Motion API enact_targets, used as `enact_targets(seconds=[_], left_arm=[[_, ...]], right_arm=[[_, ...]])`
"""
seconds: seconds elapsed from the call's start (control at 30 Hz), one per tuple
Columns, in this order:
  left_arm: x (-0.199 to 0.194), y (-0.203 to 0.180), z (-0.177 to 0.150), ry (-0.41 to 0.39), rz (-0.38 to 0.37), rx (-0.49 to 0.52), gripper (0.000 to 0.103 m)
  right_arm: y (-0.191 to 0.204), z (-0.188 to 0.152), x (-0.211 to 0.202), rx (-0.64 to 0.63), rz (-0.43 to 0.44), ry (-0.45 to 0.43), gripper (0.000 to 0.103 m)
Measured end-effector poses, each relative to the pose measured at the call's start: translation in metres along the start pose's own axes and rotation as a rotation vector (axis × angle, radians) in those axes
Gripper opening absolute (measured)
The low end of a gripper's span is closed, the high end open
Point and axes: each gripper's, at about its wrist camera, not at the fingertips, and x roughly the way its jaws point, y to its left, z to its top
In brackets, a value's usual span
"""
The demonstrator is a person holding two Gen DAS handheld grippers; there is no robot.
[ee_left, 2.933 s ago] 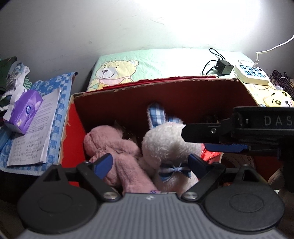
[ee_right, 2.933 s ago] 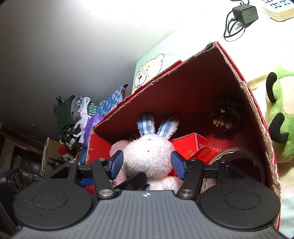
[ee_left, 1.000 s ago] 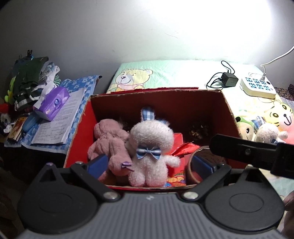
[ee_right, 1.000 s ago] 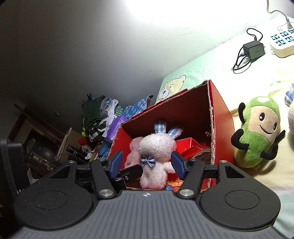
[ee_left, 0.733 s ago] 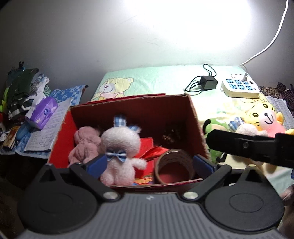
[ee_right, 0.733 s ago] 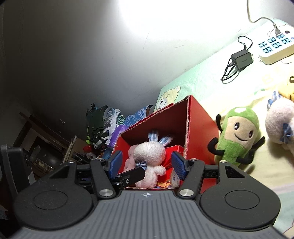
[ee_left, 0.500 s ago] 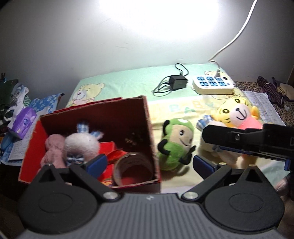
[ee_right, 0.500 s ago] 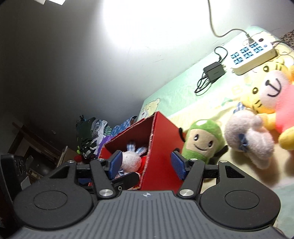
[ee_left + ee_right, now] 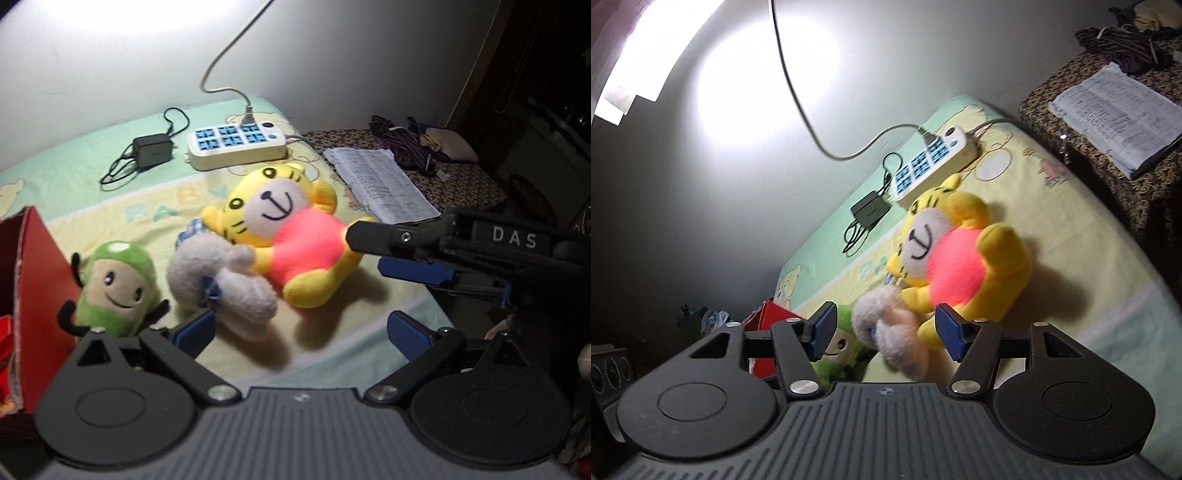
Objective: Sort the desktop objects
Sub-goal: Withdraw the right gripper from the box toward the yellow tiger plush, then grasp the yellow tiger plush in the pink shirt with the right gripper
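Observation:
A yellow tiger plush (image 9: pixel 291 236) in a pink shirt lies on the pale baby blanket (image 9: pixel 155 210). A grey-white plush (image 9: pixel 225 288) leans against its arm, and a green plush (image 9: pixel 114 291) stands left of that. The red cardboard box (image 9: pixel 33 280) is at the far left edge. My left gripper (image 9: pixel 299 332) is open and empty, hovering before the grey-white plush. My right gripper (image 9: pixel 388 254) reaches in from the right beside the tiger's leg. In the right wrist view it (image 9: pixel 886 330) is open, framing the grey-white plush (image 9: pixel 890 332), with the tiger (image 9: pixel 960 266) behind and the green plush (image 9: pixel 842 350) to the left.
A white power strip (image 9: pixel 236 142) with its cable and a black charger (image 9: pixel 153 153) lie at the back of the blanket. To the right, printed sheets (image 9: pixel 380 188) and a dark bundle (image 9: pixel 402 144) rest on a patterned cloth. The blanket's right edge drops into shadow.
Both grippers have swung right, away from the red box and over to the plush toys. The box has slid to the left edge of view. Both stay open and empty.

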Motion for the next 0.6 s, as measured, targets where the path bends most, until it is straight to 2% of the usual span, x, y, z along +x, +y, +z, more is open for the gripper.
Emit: enact_targets(seconds=[0.13,0.27,0.4,0.5,0.6], left_arm=[[0.022,-0.008,0.016,-0.005,-0.069,-0.047,0.099],[0.045,-0.007,0.033,-0.027,-0.085,-0.086,0.099],[0.071,0.002,0.042,0.015,-0.134,-0.171,0.099],[0.086,0.011,0.044,0.033,-0.113,-0.208,0.099],[0.097,0.023,0.046,0.06,-0.142,-0.26,0.099]], right_arm=[[-0.022,0.016,-0.009,0.023,-0.052,-0.043,0.064],[-0.039,0.033,-0.002,0.027,-0.102,-0.051,0.064],[-0.051,0.046,0.01,0.021,-0.132,-0.043,0.068],[-0.058,0.055,0.021,0.016,-0.137,-0.032,0.069],[-0.064,0.062,0.037,-0.002,-0.136,-0.013,0.073]])
